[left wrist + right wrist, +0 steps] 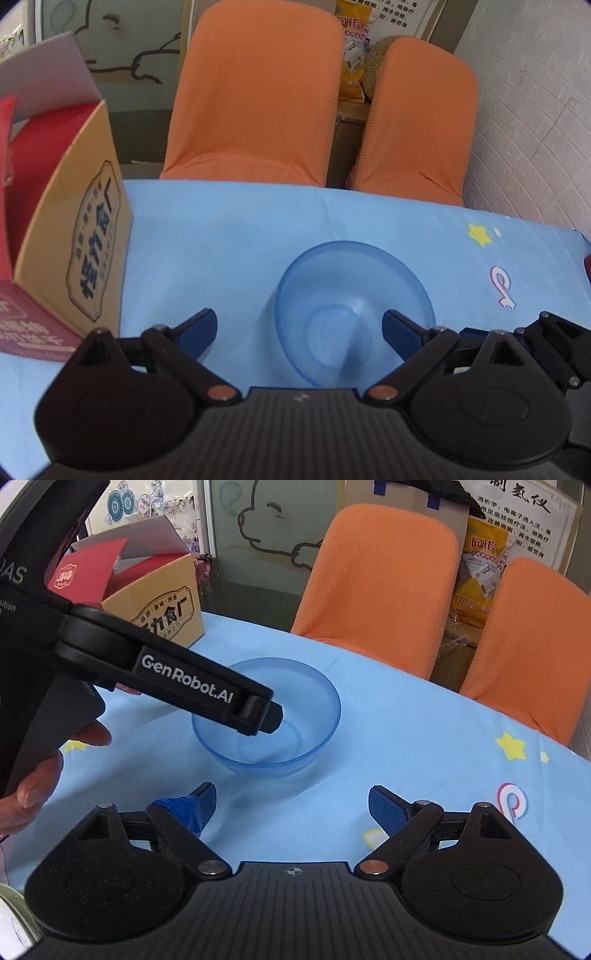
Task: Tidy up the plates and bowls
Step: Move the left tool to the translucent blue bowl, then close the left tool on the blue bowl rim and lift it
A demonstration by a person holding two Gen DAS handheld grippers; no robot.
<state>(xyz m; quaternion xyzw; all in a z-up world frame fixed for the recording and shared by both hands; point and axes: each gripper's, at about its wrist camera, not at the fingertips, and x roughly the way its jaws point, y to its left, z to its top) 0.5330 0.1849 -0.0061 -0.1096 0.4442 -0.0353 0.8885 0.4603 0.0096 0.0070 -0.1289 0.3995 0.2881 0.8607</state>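
Observation:
A translucent blue bowl stands upright on the light blue tablecloth. My left gripper is open, its fingers set wide over the bowl's near-left rim, with the right finger over the inside of the bowl. In the right wrist view the left gripper's finger reaches over the same bowl from the left. My right gripper is open and empty, just short of the bowl, low over the cloth.
An open cardboard box with red flaps stands at the left of the table, also in the right wrist view. Two orange chairs stand behind the far table edge. A light-coloured rim shows at the bottom left.

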